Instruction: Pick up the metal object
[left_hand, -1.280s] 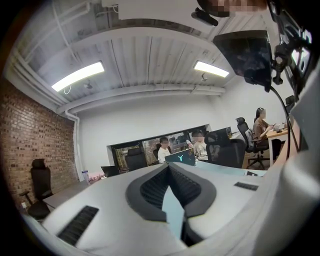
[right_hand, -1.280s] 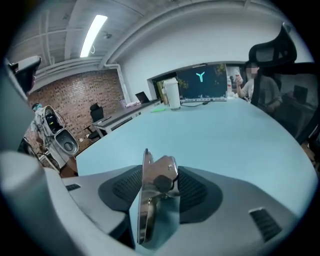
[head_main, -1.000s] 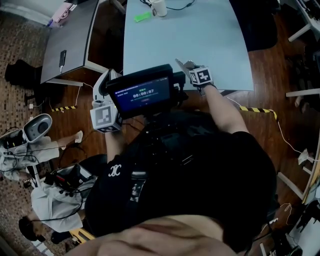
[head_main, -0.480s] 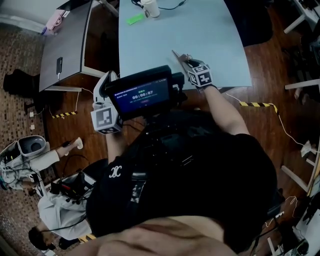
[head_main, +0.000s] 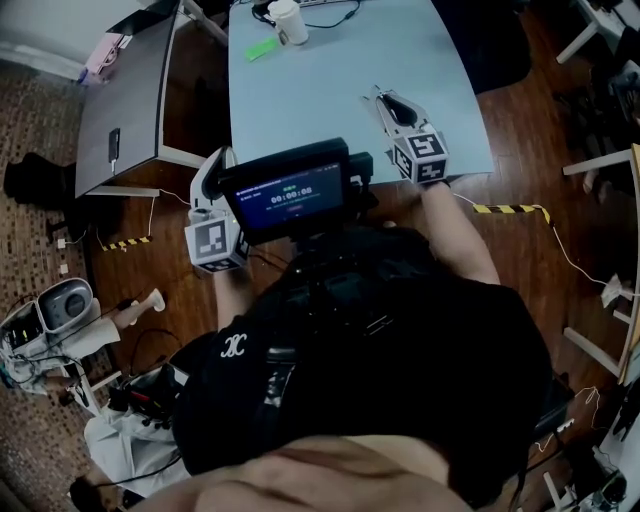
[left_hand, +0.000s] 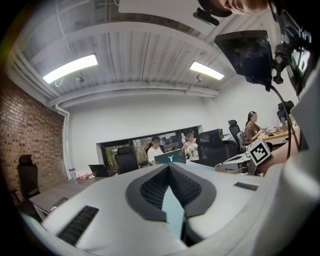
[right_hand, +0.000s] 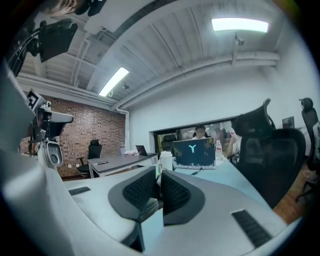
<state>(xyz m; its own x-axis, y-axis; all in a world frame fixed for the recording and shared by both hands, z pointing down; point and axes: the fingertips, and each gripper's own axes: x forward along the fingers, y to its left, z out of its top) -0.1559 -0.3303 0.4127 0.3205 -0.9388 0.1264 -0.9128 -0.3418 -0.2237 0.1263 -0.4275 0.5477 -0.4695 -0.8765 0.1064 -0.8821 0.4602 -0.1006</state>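
Over the last second my right gripper (right_hand: 159, 175) has been closing, and its pads now stand almost together with a thin grey piece pinched between them. I take that piece to be the metal object (right_hand: 150, 206). A second ago, in the head view, that object lay on the pale blue table (head_main: 300, 90) just ahead of the jaws, near the front edge. Now no separate piece shows on the table there, and the gripper has shifted further over the tabletop and to the right. I read this as the grip being made and the lift probably begun, though the head view is too small to show how much of the object sticks out. The right forearm reaches forward from the body, with the gripper angled up and to the left in that view. Its own camera looks level across the room, past a white cup (right_hand: 165, 161) and a laptop, so the jaws point roughly flat, not down. My left gripper (left_hand: 169, 167) hangs off the near left corner of the table, beside the chest screen (head_main: 290, 190). Its pads meet at the tips with nothing between them, and it is tilted slightly upward toward the far wall and ceiling.
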